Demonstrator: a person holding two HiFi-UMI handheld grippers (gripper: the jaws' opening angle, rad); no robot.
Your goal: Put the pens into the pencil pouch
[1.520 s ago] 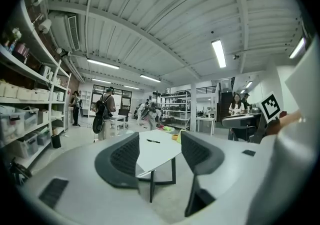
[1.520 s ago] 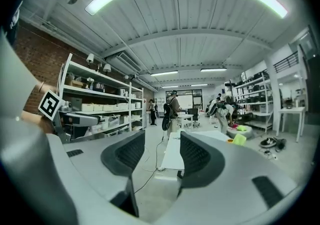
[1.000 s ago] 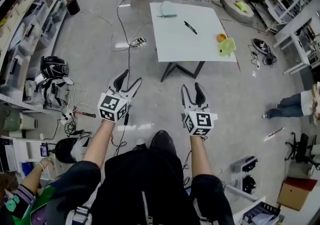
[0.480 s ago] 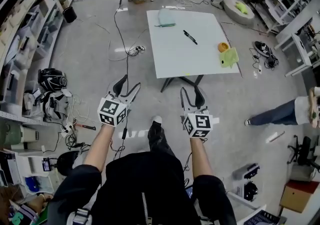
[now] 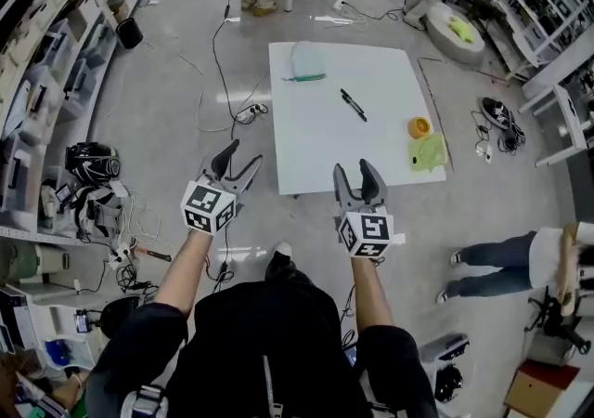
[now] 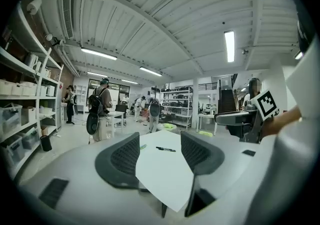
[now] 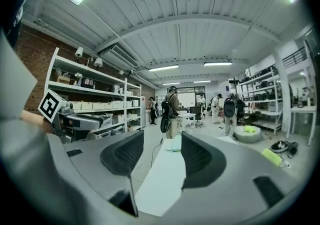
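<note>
Holding both tools out above the floor, the person stands just short of the near edge of the white surface (image 5: 320, 151), and no pen has been picked up yet. The left hand-held gripper (image 5: 238, 158) has its jaws spread wide with nothing between them, and the right hand-held gripper (image 5: 354, 173) is likewise spread and empty. A black pen (image 5: 353, 105) lies slantwise near the middle of the surface. The pale teal pencil pouch (image 5: 307, 61) rests at the far edge of the surface, with a thin green stick (image 5: 302, 78), perhaps a second pen, just along its near side. An orange object (image 5: 419, 127) and a yellow-green cloth (image 5: 429, 153) sit at the right edge of the surface. The step in hand looks like the approach and first reach. To do it well, one gripper should probably turn so its jaws straddle the black pen across the barrel at mid-length, come down until the pads nearly touch the surface, and close gently so the round barrel does not roll away. The other gripper could steady the pouch. Whether its mouth is open cannot be told from here.
</note>
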